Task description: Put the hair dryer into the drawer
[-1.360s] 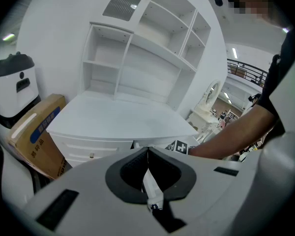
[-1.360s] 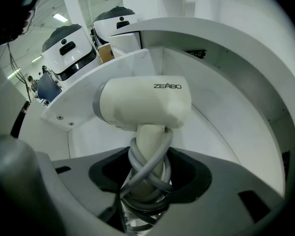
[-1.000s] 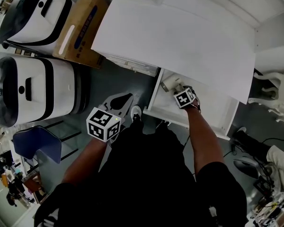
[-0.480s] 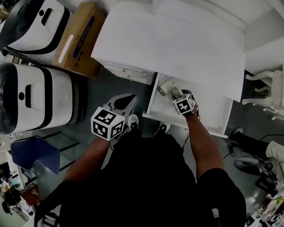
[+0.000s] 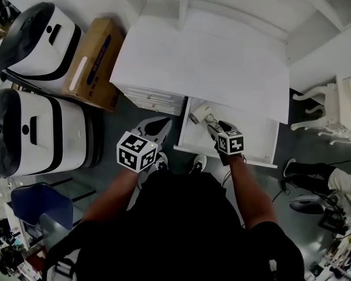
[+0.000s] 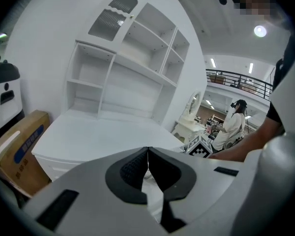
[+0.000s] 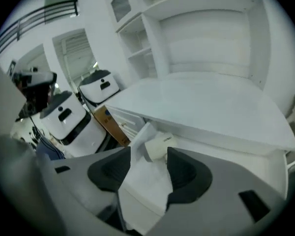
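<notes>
Drawer point(image 5: 256, 138) open above; desktop point(image 5: 205, 63) overhangs its rear.

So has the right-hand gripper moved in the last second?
Yes. The right gripper has drawn back from the hair dryer toward the front edge of the drawer; its jaws stand open.
</notes>
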Demonstrator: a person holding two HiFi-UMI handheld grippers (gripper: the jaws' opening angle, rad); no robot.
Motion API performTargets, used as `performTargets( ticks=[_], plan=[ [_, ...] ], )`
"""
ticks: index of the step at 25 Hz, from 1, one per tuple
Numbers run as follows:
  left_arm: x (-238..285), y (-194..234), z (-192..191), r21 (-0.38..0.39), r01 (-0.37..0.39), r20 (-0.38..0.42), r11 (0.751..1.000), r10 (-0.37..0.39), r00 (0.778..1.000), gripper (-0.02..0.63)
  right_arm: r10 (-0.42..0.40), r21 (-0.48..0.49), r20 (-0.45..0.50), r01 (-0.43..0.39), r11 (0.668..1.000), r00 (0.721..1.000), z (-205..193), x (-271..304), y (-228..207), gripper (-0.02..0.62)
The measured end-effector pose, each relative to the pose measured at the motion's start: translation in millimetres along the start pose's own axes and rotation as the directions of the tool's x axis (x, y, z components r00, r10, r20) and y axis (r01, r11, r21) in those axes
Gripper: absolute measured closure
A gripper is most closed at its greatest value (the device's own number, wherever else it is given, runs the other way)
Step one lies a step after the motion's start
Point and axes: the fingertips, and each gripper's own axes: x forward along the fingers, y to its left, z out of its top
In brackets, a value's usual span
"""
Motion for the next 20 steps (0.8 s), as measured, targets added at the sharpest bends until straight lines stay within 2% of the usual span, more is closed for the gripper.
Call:
performTargets(
  ticks=[3,6,8,12,14,17,20],
  plan=[
    [-3.4,-1.5,4.1,0.003,0.008,0.013,1.0,-0.008,1.0,0.595,0.064,0.14,0.121,-0.081,0.987,0.991,21.3,-31.0,20.0,0.354],
    [-8.2,-4.4,9.3,0.019,0.02,0.019,1.0,-0.02,1.0,0.595,0.101,0.215,0.256,-0.159,0.964,0.961,47.4,-65.3,42.0,0.457],
    [-12.0,-7.6,14.8,0.031,0.029,0.029,0.999,-0.03,0.999,0.595,0.115,0.207,0.322,-0.188,0.96,0.94,62.8,-87.7,58.2,0.542],
    [-17.6,-16.3,27.8,0.052,0.051,0.054,0.997,-0.054,0.997,0.595,0.163,0.164,0.445,-0.259,0.952,0.881,91.2,-132.5,91.8,0.568],
    [-18.4,-20.9,34.7,0.064,0.064,0.067,0.996,-0.069,0.995,0.595,0.162,0.141,0.491,-0.261,0.955,0.856,102.0,-151.4,100.6,0.569],
    [-20.3,-25.4,41.0,0.077,0.086,0.079,0.993,-0.092,0.993,0.595,0.138,0.109,0.524,-0.227,0.968,0.84,108.7,-166.5,107.0,0.569],
    [-22.9,-29.2,41.3,0.088,0.111,0.075,0.99,-0.118,0.99,0.595,0.107,0.129,0.538,-0.207,0.97,0.836,106.4,-169.8,108.0,0.569]
  ],
)
